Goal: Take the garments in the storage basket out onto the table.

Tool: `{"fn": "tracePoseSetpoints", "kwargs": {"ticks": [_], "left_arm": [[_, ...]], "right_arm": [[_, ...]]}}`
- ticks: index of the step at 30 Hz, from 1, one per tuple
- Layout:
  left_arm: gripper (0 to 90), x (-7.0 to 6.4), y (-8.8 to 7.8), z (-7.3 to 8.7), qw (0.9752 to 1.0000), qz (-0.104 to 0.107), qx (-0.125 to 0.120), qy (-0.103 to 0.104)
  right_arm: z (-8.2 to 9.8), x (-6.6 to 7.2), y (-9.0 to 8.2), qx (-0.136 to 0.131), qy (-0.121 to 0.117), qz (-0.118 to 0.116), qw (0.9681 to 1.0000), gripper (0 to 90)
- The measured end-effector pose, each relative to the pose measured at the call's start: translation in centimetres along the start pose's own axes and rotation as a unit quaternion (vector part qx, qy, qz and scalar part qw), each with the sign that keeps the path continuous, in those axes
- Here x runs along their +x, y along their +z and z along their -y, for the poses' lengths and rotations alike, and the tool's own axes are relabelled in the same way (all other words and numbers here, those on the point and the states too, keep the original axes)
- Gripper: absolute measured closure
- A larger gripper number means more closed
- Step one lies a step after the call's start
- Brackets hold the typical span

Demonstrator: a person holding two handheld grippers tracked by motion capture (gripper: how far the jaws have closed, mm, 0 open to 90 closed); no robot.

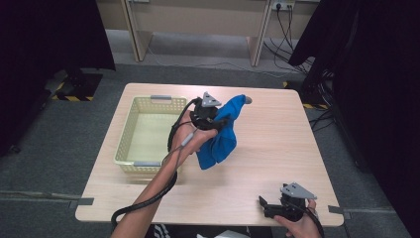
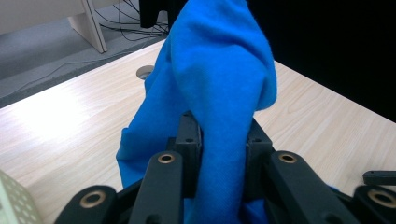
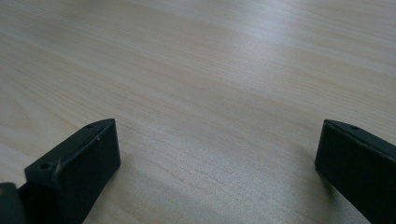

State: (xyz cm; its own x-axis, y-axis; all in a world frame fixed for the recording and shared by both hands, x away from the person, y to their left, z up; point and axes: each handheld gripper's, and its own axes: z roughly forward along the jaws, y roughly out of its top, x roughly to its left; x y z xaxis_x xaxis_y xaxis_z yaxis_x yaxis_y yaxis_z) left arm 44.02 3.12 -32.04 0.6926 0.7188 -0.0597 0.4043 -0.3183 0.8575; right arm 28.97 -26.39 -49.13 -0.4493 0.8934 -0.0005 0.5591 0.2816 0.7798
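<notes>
A blue cloth hangs above the middle of the wooden table, lifted off its surface. My left gripper is shut on it, just right of the basket. In the left gripper view the blue cloth is pinched between the two black jaws and drapes over them, and the left gripper holds a thick fold. My right gripper rests low at the table's front right edge. In the right gripper view the right gripper stands open, its jaws wide apart over bare wood.
A pale yellow plastic basket with grey handles stands on the left half of the table. A round cable hole sits near the table's far edge. Desks and cables stand behind the table, with dark curtains at both sides.
</notes>
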Motion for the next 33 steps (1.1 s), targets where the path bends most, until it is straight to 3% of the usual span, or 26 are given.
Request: {"fn": "tracePoseSetpoints", "kwargs": {"ticks": [33], "left_arm": [[73.3, -1.1, 4.4, 0.7, 0.9997, 0.008, 0.02, -0.005]], "right_arm": [[0.0, 0.0, 0.0, 0.001, -0.001, 0.0, 1.0, 0.3]]}}
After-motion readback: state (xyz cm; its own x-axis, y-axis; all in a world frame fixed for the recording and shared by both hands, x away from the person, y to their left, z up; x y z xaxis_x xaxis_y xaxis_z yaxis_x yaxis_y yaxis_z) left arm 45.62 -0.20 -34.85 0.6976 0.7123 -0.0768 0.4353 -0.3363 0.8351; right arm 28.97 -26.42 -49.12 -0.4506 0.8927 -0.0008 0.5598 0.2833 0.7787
